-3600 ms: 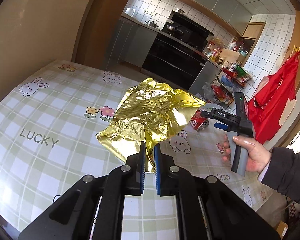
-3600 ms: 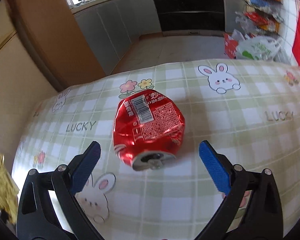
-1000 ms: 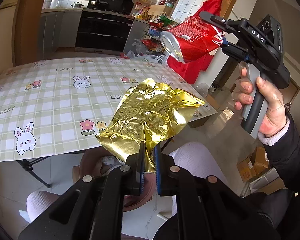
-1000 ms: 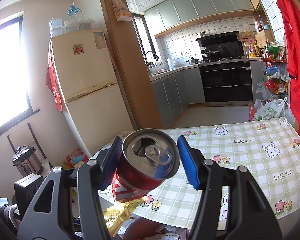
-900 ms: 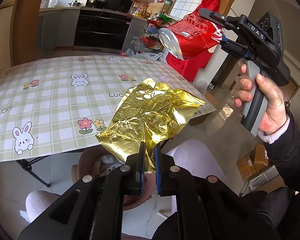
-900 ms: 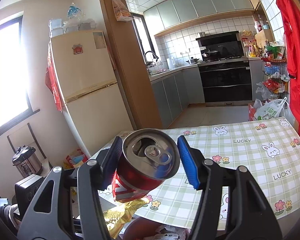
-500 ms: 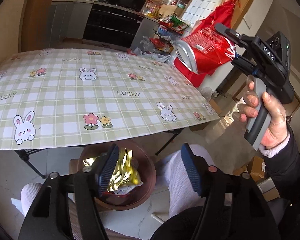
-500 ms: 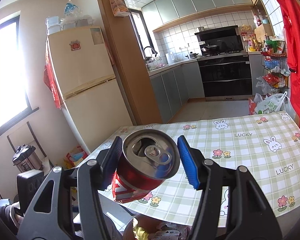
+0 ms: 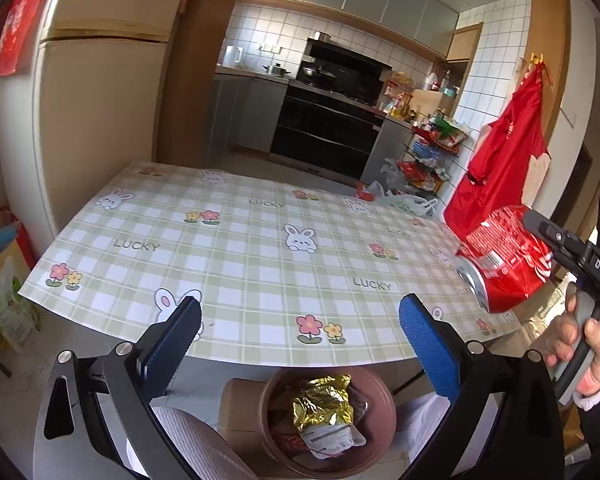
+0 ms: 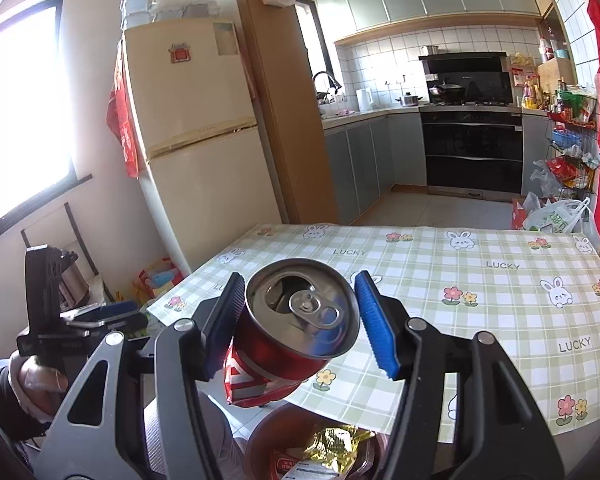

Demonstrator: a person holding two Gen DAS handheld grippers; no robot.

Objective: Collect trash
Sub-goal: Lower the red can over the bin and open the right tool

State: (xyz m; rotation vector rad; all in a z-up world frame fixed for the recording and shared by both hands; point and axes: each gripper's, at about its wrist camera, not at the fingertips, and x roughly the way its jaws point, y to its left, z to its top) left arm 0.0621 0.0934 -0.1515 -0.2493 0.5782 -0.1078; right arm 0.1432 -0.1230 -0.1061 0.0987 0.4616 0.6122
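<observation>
The foil (image 9: 322, 404) lies in the bin (image 9: 384, 400) under the opening, empty left gripper (image 9: 300, 334). The right gripper (image 10: 300, 320) clamps the can (image 10: 296, 332) above the bin; best centred over the rim before release, clear of the table (image 10: 480, 292).

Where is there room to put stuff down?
The whole table top is bare, from the fridge side to the red apron side. The bin below its near edge is crowded: gold foil and wrappers fill it.
</observation>
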